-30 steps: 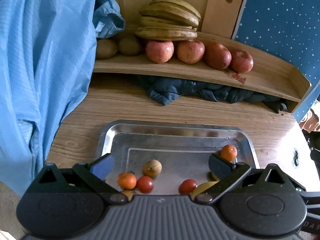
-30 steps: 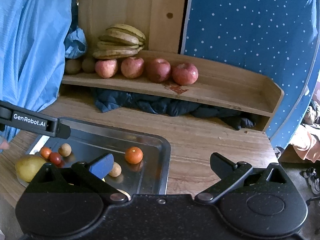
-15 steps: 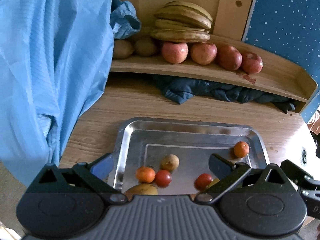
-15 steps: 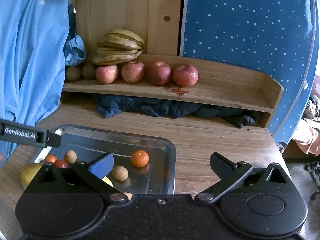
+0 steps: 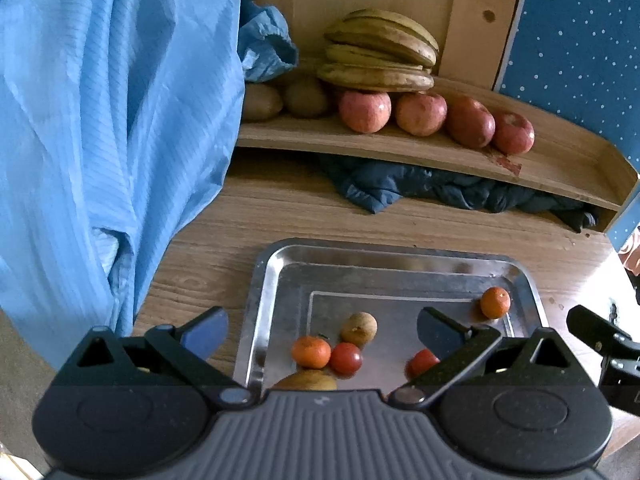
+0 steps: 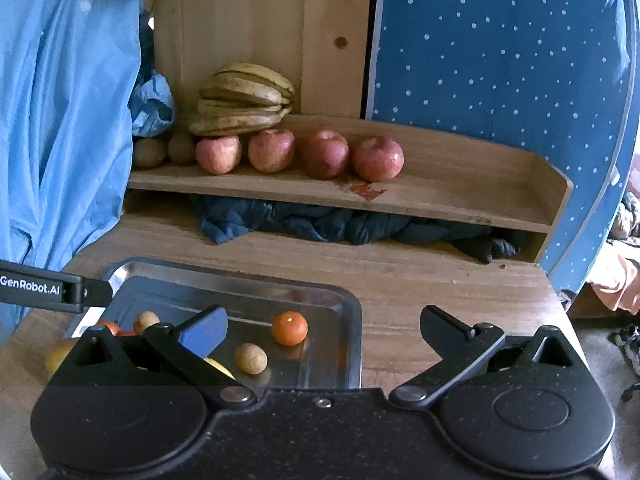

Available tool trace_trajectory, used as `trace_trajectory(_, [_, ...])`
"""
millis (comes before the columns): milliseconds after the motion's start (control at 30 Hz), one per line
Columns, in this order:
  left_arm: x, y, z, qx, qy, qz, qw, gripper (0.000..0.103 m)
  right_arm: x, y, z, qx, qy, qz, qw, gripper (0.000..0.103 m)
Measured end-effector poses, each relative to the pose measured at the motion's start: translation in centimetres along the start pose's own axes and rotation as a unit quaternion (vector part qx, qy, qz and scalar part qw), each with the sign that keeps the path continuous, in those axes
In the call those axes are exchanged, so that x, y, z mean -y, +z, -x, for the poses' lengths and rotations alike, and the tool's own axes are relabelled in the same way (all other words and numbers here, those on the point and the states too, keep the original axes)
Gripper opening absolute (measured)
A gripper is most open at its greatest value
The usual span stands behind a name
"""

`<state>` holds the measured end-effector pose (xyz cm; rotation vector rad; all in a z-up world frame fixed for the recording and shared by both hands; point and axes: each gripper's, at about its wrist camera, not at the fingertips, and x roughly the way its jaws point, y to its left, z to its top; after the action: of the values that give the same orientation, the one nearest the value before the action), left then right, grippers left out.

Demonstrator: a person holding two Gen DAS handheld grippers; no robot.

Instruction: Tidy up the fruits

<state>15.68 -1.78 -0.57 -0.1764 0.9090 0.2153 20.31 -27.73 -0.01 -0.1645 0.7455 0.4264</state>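
Wooden table [image 6: 420, 280] bears a metal tray [image 5: 260, 300] of small fruits (both grippers' jaws spread wide, holding nothing).

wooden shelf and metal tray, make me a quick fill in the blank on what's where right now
1. The row of red apples on the wooden shelf counts ____ apples.
2. The stacked yellow-brown bananas lie at the shelf's ____ end.
3. The lone orange tangerine sits inside the silver metal ____.
4. The crumpled dark blue cloth lies ____ the shelf.

Missing words: four; left; tray; under
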Motion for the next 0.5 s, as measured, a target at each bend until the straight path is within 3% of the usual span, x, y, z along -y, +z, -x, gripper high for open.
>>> trace_trajectory(500, [-2.2, -0.2, 0.5, 0.015, -0.027, -0.022, 0.9993, 0.103, -2.3, -0.3, 1.6, 0.008, -0.038, -0.019, 0.999, 0.102])
